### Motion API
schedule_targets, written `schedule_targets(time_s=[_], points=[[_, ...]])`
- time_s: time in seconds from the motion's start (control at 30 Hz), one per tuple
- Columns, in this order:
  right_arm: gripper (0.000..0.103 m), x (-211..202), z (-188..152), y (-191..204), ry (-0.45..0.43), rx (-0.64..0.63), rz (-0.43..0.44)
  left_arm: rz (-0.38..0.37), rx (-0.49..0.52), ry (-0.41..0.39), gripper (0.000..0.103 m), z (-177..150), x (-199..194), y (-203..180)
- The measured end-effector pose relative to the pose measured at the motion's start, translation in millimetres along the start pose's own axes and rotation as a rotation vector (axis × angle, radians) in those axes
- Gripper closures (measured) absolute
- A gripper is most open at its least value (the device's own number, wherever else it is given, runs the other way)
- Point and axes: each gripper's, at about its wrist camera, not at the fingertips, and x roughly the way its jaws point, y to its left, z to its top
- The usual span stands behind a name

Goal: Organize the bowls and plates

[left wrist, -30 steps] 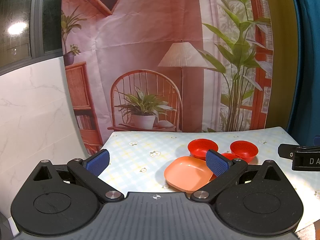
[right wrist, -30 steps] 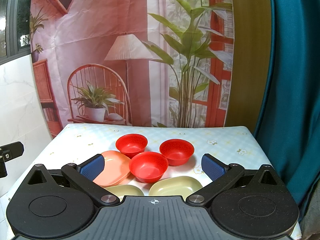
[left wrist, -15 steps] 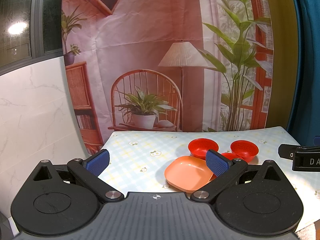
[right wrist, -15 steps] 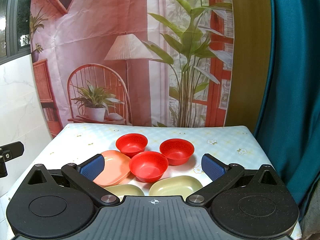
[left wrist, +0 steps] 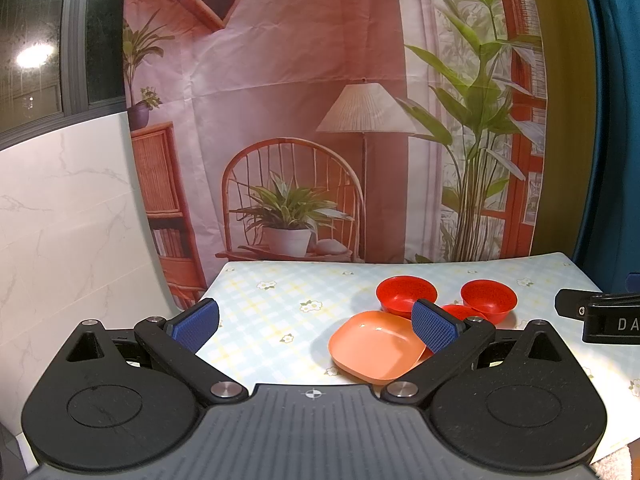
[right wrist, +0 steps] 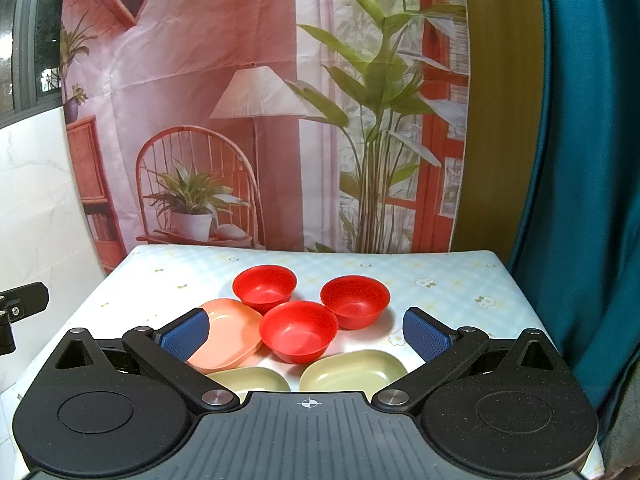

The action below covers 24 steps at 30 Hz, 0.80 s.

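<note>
Three red bowls are clustered mid-table: far-left bowl (right wrist: 265, 288), far-right bowl (right wrist: 355, 301), near bowl (right wrist: 298, 331) in front, between them. All are upright and empty, packed close; whether rims touch cannot be told. An orange plate (right wrist: 229, 334) is seen just left of the near bowl. Two pale green plates are set at the near edge, left green plate (right wrist: 252, 379) and right green plate (right wrist: 354, 370), both partly hidden by the tool body. Everything is laid on a checked floral tablecloth (right wrist: 440, 276). The right gripper (right wrist: 307, 330) is held spread wide, nothing between its blue pads. The left gripper (left wrist: 315, 320) is likewise released, empty, offset left of the dishes. A printed room backdrop (right wrist: 240, 100) is hung behind the table.
</note>
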Motion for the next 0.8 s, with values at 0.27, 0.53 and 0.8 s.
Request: schedule_targets(time_s=[0.27,0.53,0.8], points=[[0.0,0.0,-0.2,-0.2,0.001,-0.001,0.001,0.0,0.0,0.0,0.0,0.2,0.0,0.0],[0.0,-0.6,0.6,-0.6,0.001,0.0,0.001,0.001,0.0,0.0,0.0,0.2,0.0,0.0],[0.0,1.5,-2.6,-1.2,0.001,0.001,0.003,0.006,-0.001,-0.002,0.0,0.2,0.0,1.6]])
